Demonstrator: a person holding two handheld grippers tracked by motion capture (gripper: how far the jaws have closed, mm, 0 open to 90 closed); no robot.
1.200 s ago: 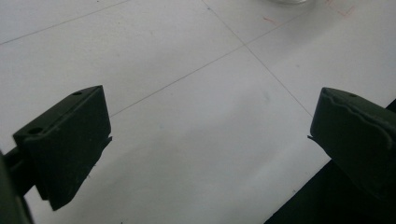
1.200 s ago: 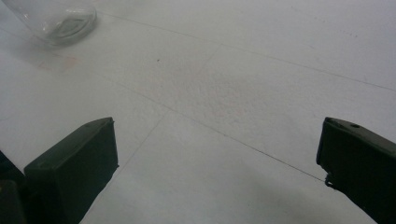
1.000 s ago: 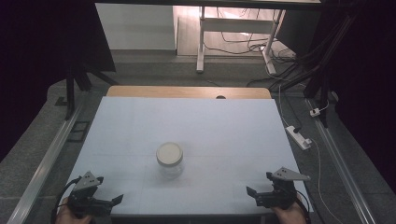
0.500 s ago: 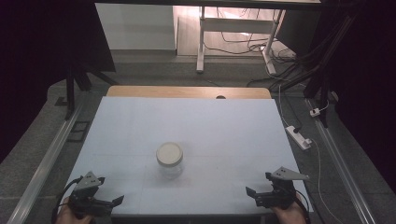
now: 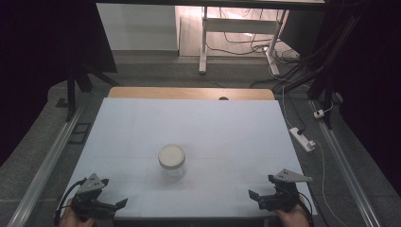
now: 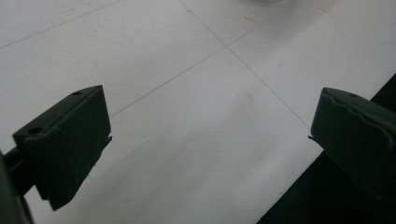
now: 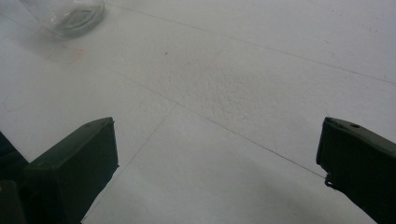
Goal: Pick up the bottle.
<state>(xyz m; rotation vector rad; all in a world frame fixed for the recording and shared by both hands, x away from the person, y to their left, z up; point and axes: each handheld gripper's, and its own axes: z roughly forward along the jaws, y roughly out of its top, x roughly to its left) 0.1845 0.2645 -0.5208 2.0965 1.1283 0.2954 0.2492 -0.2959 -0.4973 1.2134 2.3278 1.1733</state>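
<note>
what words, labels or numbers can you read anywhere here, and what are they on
None can be read.
Jar: clear glass with a plain cream lid, no label showing.
Table: plain white sheet with thin lines and faint red marks, no lettering.
Left tool and right tool: black, both open near the front edge, no markings visible.
White power strip on the floor: too small to tell.

Surface (image 5: 142, 127): rectangular, covered in a white sheet marked with thin grid lines, a bare strip of light wood along the far edge. Resting directly on it, near the middle and slightly toward the near side: one clear glass jar with a cream-coloured round lid (image 5: 171, 161), standing upright.
</note>
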